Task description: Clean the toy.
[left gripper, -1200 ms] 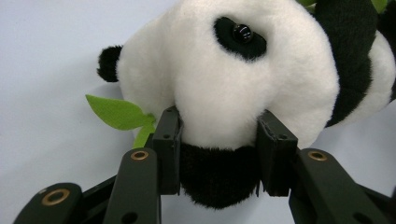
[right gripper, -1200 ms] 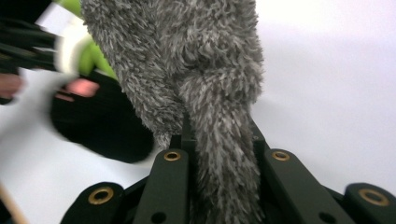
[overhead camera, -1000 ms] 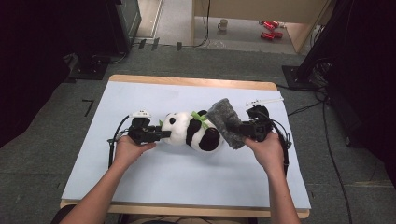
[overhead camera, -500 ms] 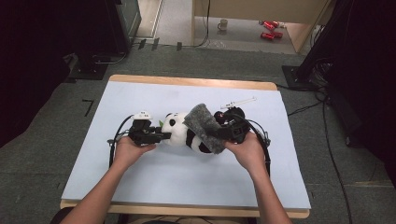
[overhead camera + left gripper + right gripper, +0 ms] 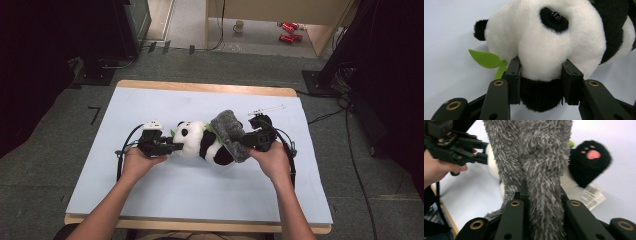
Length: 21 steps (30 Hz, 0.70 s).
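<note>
Centrally on worktop point(image 5: 150, 200): plush panda point(image 5: 200, 142) lying on side. Left tongs point(image 5: 541, 83) part open, pads clamped on panda's snout; mouth area hidden between pads. Right tongs point(image 5: 540, 195) nearly closed, pinching grey fuzzy cloth point(image 5: 230, 134) draped over panda's rear. Cloth hides panda's midsection; printed tag point(image 5: 590, 195) partly blurred, unreadable.

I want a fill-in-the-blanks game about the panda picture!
1. The left tool squeezes the toy panda by its ____.
2. The right tool holds a fluffy cloth whose colour is ____.
3. The felt leaf beside the panda's head is ____.
4. The pads on the panda's black paw are ____.

Missing words: head; grey; green; pink
</note>
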Each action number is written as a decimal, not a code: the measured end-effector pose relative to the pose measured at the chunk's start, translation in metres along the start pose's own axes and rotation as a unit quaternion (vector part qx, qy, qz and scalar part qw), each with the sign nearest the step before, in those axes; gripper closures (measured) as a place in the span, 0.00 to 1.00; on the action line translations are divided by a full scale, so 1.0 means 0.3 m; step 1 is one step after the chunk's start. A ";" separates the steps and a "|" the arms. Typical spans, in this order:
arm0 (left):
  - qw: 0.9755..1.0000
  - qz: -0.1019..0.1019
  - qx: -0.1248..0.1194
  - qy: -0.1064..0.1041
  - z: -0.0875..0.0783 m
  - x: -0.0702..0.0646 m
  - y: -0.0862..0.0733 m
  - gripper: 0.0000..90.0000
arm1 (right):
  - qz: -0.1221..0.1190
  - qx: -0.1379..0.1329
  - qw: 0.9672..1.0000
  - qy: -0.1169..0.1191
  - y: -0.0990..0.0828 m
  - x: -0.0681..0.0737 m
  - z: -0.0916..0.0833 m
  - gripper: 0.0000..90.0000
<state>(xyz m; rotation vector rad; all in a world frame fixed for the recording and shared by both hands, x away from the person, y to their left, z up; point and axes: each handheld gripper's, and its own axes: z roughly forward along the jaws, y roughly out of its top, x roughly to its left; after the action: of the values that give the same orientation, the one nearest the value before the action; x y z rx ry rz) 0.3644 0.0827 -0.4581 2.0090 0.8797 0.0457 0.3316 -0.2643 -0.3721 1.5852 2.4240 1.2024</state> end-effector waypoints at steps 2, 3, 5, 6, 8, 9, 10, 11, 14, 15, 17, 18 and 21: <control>1.000 0.001 0.001 0.000 0.000 0.000 -0.001 0.65 | 0.006 0.003 1.000 -0.014 -0.003 -0.012 0.000 0.87; 1.000 0.002 0.002 0.000 0.000 0.001 -0.001 0.65 | 0.007 0.007 1.000 -0.017 -0.006 -0.021 0.004 0.87; 1.000 0.003 0.004 0.000 0.000 0.002 -0.002 0.65 | 0.014 0.011 1.000 -0.017 -0.016 -0.037 0.016 0.87; 1.000 0.004 0.006 0.000 0.000 0.002 -0.002 0.65 | 0.015 0.014 1.000 -0.016 -0.021 -0.046 0.025 0.87; 1.000 0.003 0.005 0.000 0.000 0.003 -0.002 0.65 | 0.018 0.021 0.999 -0.024 -0.026 -0.054 0.035 0.87; 1.000 0.003 0.006 0.000 -0.001 0.004 -0.001 0.65 | 0.018 0.030 0.999 -0.029 -0.030 -0.060 0.043 0.87; 1.000 0.003 0.006 -0.001 -0.001 0.005 -0.002 0.65 | 0.017 0.034 0.999 -0.030 -0.035 -0.068 0.052 0.87; 1.000 0.002 0.005 -0.001 0.000 0.005 -0.002 0.65 | 0.023 0.034 0.999 -0.024 -0.040 -0.077 0.058 0.87; 1.000 -0.001 0.002 -0.002 0.000 0.006 -0.002 0.65 | 0.036 0.034 0.999 -0.017 -0.048 -0.107 0.057 0.87; 1.000 -0.001 0.002 -0.002 0.000 0.006 -0.002 0.65 | 0.038 0.035 0.998 -0.022 -0.049 -0.116 0.052 0.87; 1.000 -0.003 0.002 -0.003 -0.001 0.007 -0.002 0.65 | 0.047 0.032 0.998 -0.022 -0.050 -0.128 0.033 0.87; 1.000 -0.004 0.002 -0.003 -0.001 0.007 -0.002 0.65 | 0.046 0.029 0.998 -0.022 -0.049 -0.128 0.025 0.87; 1.000 -0.005 0.002 -0.002 0.000 0.007 -0.001 0.65 | 0.037 0.012 0.999 -0.021 -0.034 -0.110 -0.012 0.87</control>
<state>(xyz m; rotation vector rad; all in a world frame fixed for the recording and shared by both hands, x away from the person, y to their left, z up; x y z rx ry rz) 0.3658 0.0843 -0.4590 2.0087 0.8873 0.0335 0.3384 -0.2942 -0.3883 1.7039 2.3835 1.1415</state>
